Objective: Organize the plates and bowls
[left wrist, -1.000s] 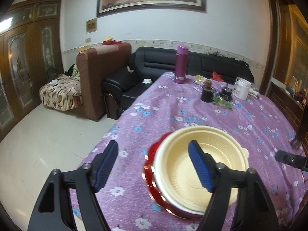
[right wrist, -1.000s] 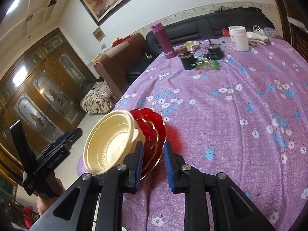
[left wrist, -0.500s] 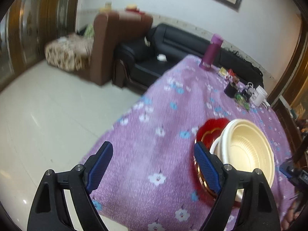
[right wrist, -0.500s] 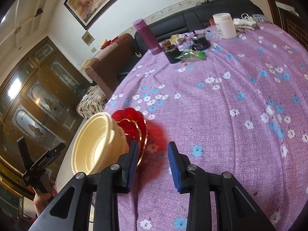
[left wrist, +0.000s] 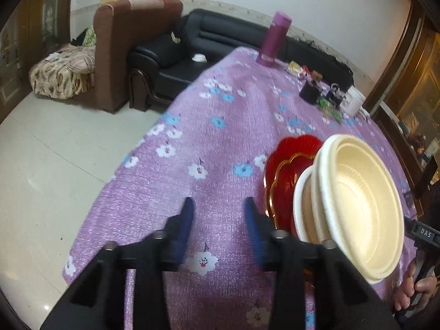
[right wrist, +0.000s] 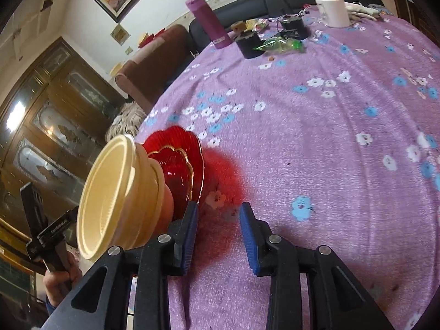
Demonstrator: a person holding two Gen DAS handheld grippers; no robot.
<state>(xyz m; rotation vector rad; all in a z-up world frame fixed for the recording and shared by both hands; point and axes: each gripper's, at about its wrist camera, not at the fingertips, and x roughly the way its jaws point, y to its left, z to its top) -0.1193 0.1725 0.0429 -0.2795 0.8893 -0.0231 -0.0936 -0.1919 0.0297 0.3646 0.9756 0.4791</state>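
Two nested cream bowls [left wrist: 357,200] sit on two red glass plates [left wrist: 288,165], a stack on the purple flowered tablecloth [left wrist: 220,137] near its front edge. My left gripper [left wrist: 219,202] hovers just left of the stack. Its jaws are closing with only cloth between them. In the right wrist view the cream bowls [right wrist: 110,192] and red plates [right wrist: 176,148] lie just left of my right gripper [right wrist: 218,206]. It is open and holds nothing, its left finger close beside the plates' rim. Each view shows the other gripper and a hand beyond the stack.
A magenta bottle [right wrist: 209,22], a black jar [right wrist: 249,44], a green wrapper [right wrist: 277,45] and a white cup [right wrist: 331,8] stand at the table's far end. Left of the table are the tiled floor [left wrist: 41,165], a black sofa [left wrist: 178,63] and a brown armchair [left wrist: 132,41].
My left gripper has swung from over the bowls to the stack's left, sunk, and narrowed its jaws. The right gripper has sunk toward the cloth and widened its jaws a little.
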